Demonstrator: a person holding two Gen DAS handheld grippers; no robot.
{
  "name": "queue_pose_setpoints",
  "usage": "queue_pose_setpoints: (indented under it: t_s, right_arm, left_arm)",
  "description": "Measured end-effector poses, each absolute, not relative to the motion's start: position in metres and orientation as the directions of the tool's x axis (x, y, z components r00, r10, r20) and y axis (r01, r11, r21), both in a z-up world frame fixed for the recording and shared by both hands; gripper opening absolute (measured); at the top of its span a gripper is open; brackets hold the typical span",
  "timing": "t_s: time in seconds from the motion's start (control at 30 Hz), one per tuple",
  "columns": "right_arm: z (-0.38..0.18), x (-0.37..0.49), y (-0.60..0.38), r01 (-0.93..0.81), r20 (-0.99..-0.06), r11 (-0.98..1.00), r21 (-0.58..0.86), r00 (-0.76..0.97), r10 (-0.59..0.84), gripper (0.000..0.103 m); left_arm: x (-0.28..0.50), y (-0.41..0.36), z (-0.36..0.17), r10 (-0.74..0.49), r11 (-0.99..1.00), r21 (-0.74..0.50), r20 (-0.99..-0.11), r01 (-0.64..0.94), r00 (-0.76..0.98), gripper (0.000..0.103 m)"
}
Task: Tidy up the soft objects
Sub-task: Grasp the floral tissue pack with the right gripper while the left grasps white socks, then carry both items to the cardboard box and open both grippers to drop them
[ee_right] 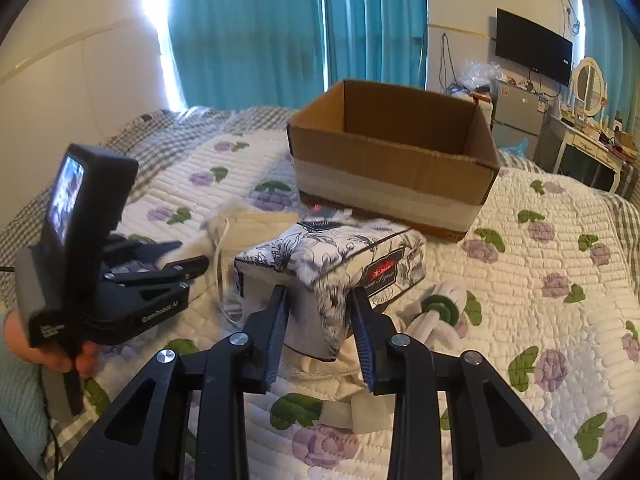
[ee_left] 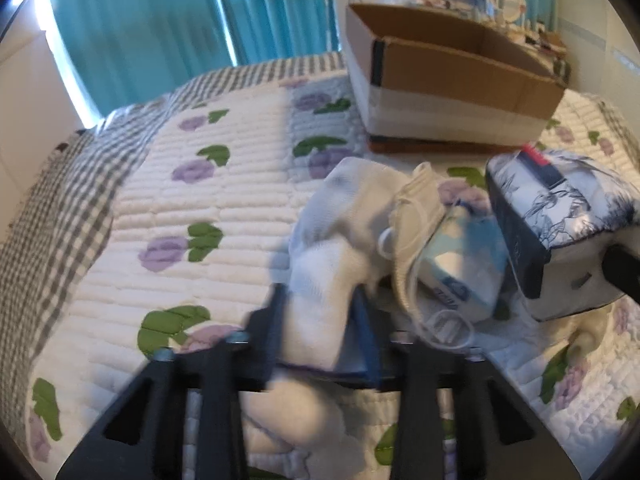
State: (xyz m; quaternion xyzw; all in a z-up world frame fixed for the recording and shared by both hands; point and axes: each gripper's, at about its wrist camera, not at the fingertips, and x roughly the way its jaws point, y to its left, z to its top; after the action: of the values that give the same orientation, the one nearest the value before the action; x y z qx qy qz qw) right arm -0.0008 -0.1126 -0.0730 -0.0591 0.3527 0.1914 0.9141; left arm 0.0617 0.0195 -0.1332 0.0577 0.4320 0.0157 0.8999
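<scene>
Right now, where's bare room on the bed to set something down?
Free: the quilt left of the sock, out to the checked border, and the stretch right of the tissue pack, past the knotted rope. The box looks empty. Crowded: between the left gripper and right gripper.

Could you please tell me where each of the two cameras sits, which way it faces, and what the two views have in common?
Left wrist: sits on the left tool, looking along its fingers across the bed quilt; the tool is shut on a white sock.
Right wrist: sits on the right tool, facing the cardboard box; it is shut on a tissue pack; the person's left hand shows.
Shared: the cardboard box, tissue pack, quilt and teal curtains.
</scene>
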Motion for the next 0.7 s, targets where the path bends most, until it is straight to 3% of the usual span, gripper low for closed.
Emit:
queue_pose_setpoints:
  t_s: [0.3, 0.7]
  right_arm:
    - [-0.036, -0.009, -0.126, -0.377, -0.618, 0.925, 0.041, 0.718, 0.321, 0.024]
    - [0.071, 0.004, -0.131, -0.383, -0.461, 0.922, -0.052, 0.828, 0.318, 0.019]
  left_arm:
    - [0.042, 0.018, -0.095, 0.078, 0.993, 0.115, -0.743, 0.012, 0.664, 0.019]
    - [0.042, 0.005, 0.016, 0.029, 0.995, 0.094, -0.595, 0.034, 0.803, 0.019]
